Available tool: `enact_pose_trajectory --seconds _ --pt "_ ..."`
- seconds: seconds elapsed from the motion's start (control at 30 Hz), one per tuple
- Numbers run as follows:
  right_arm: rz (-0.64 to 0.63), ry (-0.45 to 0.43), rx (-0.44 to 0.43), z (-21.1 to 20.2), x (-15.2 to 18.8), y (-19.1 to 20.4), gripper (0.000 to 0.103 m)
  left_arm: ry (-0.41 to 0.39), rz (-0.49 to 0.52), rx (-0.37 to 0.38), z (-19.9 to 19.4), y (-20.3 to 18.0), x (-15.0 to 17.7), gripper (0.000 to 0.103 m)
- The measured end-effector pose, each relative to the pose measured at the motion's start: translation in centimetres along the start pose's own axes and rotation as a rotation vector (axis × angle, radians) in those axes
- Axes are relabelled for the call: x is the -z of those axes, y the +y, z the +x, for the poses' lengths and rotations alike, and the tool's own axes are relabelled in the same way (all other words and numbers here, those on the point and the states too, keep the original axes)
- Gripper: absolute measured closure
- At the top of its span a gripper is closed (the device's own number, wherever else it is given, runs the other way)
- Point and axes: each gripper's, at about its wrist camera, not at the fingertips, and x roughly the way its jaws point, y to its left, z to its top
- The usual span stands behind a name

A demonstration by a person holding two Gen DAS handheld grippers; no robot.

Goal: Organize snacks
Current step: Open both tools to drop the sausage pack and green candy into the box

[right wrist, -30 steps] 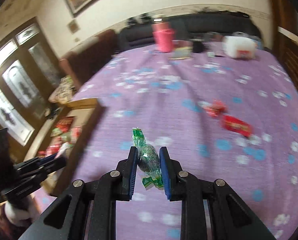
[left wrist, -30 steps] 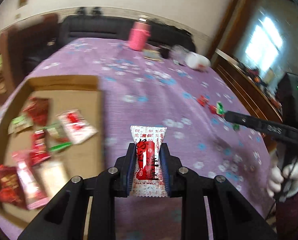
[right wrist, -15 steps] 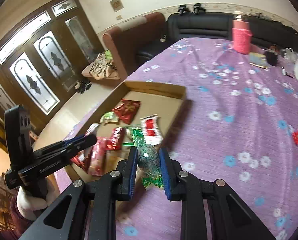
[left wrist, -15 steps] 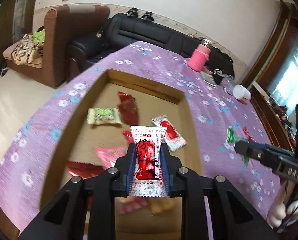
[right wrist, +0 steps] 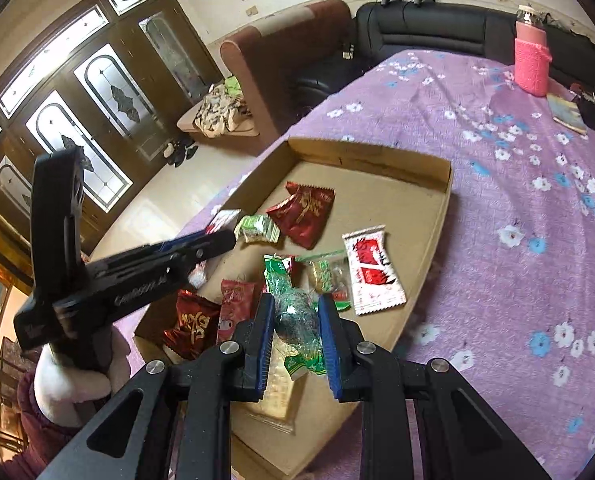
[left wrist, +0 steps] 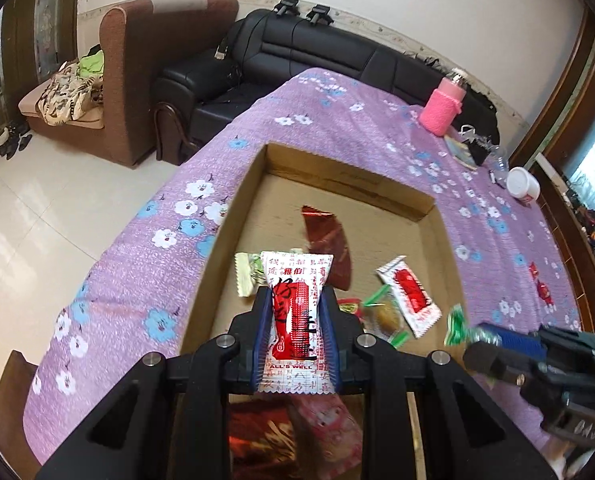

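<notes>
My left gripper is shut on a white and red snack packet and holds it over the near part of the shallow cardboard box. My right gripper is shut on a green-wrapped candy over the box's near edge. The box holds several snacks: a dark red packet, a green packet and a white and red packet. The right gripper shows in the left wrist view, and the left gripper in the right wrist view.
The box lies on a table with a purple flowered cloth. A pink bottle, a white tub and small items stand at the far end. Two red candies lie loose on the cloth at right. Sofas stand beyond the table.
Both grippers have swung from the open cloth to above the box, each still holding its snack. They have come closer to the box in the last half second.
</notes>
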Motion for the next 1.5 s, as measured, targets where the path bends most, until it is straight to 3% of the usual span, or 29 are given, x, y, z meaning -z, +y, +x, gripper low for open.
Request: enact_pose_trajectory --seconds 0.23,0.5,0.57,0.67,0.73,0.87,0.97,1.07,1.27,1.5 --pt "0.031 0.037 0.048 2.3 0.7 -0.3 0.078 0.072 -0.011 -0.004 2.5 0.4 -0.3 0.079" --pt "0.031 0.037 0.091 3.0 1.1 -0.5 0.078 0.067 -0.030 0.007 2.5 0.5 -0.2 0.077" --pt "0.026 0.034 0.102 2.9 1.1 -0.4 0.077 0.057 -0.034 0.021 2.1 0.4 -0.2 0.070" --pt "0.017 0.023 0.114 2.8 1.2 -0.1 0.071 0.032 -0.042 0.036 1.2 0.1 -0.2 0.058" --pt "0.010 0.013 0.125 2.6 1.3 0.1 0.064 0.007 -0.042 0.044 0.2 -0.2 -0.1 0.056" --pt "0.016 -0.011 0.115 1.5 1.7 0.1 0.063 -0.049 -0.030 0.038 -1.8 -1.1 0.2 0.047" --pt "0.020 -0.044 0.123 0.2 2.2 -0.1 0.060 -0.106 -0.014 -0.029 -3.6 -2.1 0.6 0.029" --pt "0.033 -0.082 0.136 -1.3 2.9 -0.5 0.053 -0.160 -0.003 -0.102 -5.2 -3.3 1.4 0.020" --pt "0.109 -0.137 0.135 -3.8 4.5 -2.1 0.052 -0.201 0.008 -0.093 -7.3 -6.0 3.4 0.020" --pt "0.189 -0.178 0.143 -6.1 6.4 -3.8 0.047 -0.212 0.128 -0.126 -8.4 -10.7 5.2 0.020"
